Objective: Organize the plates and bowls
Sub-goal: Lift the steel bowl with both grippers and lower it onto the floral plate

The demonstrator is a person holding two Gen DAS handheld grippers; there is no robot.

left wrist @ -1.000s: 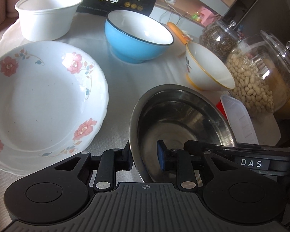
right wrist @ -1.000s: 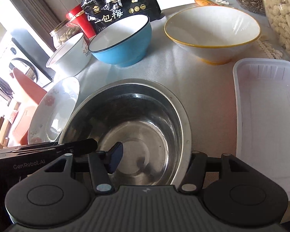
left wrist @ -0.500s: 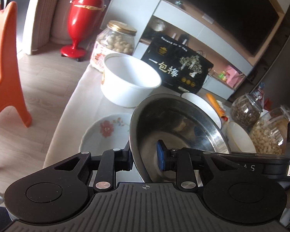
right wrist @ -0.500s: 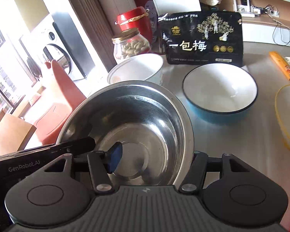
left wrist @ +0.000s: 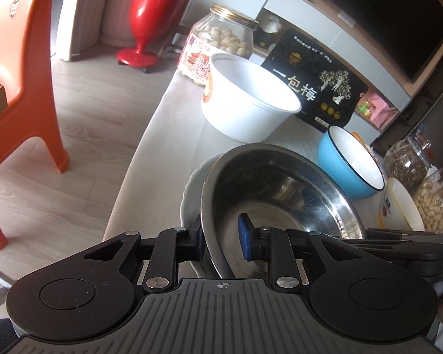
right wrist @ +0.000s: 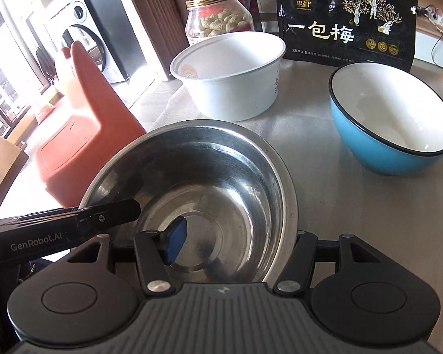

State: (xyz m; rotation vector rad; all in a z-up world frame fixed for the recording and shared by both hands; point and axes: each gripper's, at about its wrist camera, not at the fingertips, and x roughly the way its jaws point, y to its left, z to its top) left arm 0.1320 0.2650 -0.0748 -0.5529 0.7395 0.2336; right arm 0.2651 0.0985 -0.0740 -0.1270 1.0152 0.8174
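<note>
Stainless-steel round bowl at lower centre, rim pinched by both: left hand-held gripper and right hand-held gripper, jaws narrowed on it. White scalloped plate just beneath (mostly hidden). Blue enamel bowl right, on the bench.

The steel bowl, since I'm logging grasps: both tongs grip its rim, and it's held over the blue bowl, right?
Not quite. Both tongs grip the steel bowl, but it is over the white plate, as the left wrist view shows; the blue bowl sits apart.
</note>
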